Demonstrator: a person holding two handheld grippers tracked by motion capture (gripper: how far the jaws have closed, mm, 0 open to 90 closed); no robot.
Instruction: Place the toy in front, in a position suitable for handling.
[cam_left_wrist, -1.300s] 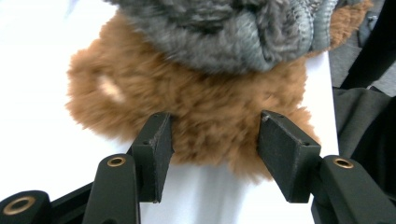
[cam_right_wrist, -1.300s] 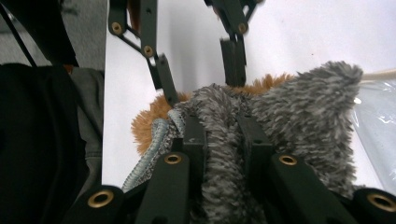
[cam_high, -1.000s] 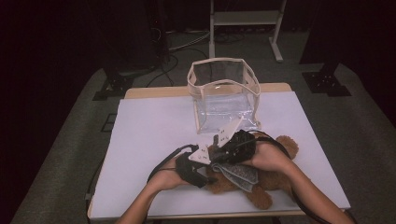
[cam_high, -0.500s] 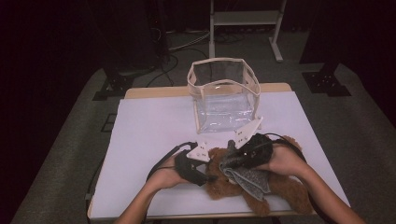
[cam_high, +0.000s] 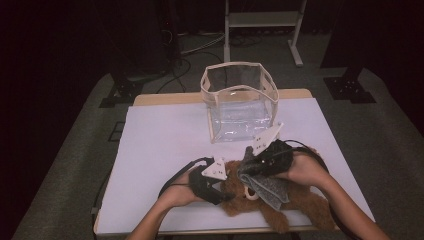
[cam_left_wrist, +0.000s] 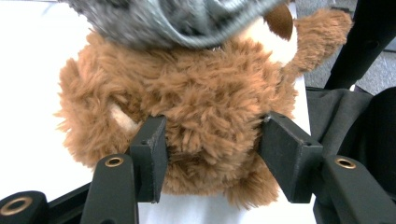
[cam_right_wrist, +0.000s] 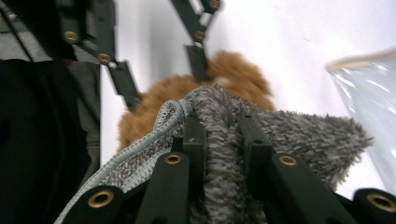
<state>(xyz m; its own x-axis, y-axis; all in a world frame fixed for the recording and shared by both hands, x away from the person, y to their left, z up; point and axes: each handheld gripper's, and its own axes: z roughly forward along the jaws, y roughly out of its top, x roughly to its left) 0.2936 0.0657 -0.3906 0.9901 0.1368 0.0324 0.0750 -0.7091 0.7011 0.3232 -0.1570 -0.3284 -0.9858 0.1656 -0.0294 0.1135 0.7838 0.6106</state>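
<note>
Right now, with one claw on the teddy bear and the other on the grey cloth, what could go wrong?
1. The left claw pinches only plush fur on the teddy bear; the fur may slip if the bear is tugged.
2. The right claw grips a bunched fold of the grey cloth, which could pull free.
3. The clear bag stands just behind both hands; a forward sweep may knock it over.

The plush bear (cam_high: 280, 202) lies on the bench (cam_high: 165, 140) at its near edge. The cloth (cam_high: 267, 187) lies on the bear. The box (cam_high: 239, 102) stands behind them. The left tool (cam_high: 223, 192) is left of the bear; the right tool (cam_high: 250, 167) is above the cloth.
</note>
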